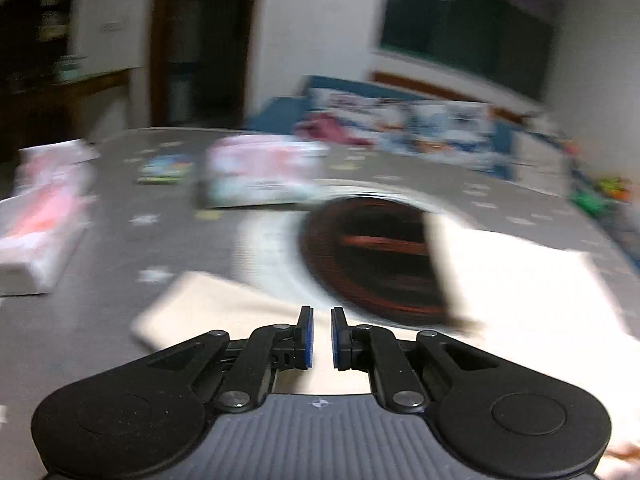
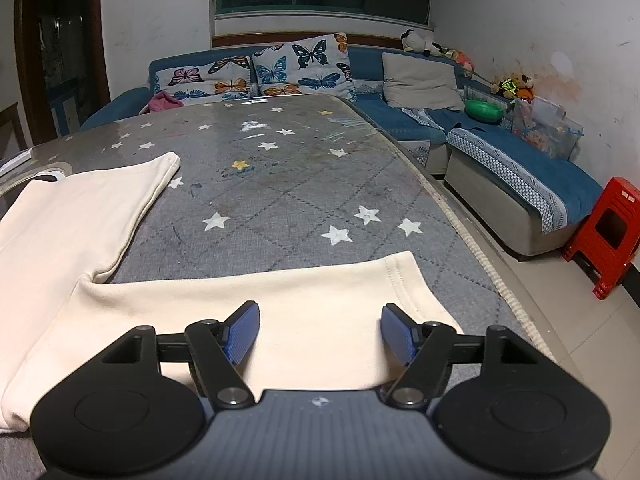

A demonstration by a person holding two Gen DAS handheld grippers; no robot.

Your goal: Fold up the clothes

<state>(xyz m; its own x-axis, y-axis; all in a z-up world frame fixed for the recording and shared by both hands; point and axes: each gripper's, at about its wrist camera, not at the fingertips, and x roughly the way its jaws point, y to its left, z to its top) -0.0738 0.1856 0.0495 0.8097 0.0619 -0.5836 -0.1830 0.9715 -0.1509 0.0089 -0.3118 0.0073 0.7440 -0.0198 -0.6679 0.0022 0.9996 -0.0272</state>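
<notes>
Left wrist view is smeared: we make out one grey starred table (image 2: 304, 184) and one cream garment (image 2: 80, 216) at nine o'clock, cut off. Right gripper (image 2: 320, 332) gapes wide over one leg; left gripper (image 1: 322, 338) is slightly parted, empty.

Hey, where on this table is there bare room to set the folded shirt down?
Widest bare patch: the starred cover beyond the right sleeve, between the shirt's upper sleeve and the table's right edge, back toward the sofa. In the blurred left view, the far left looks crowded with boxes and packages.
</notes>
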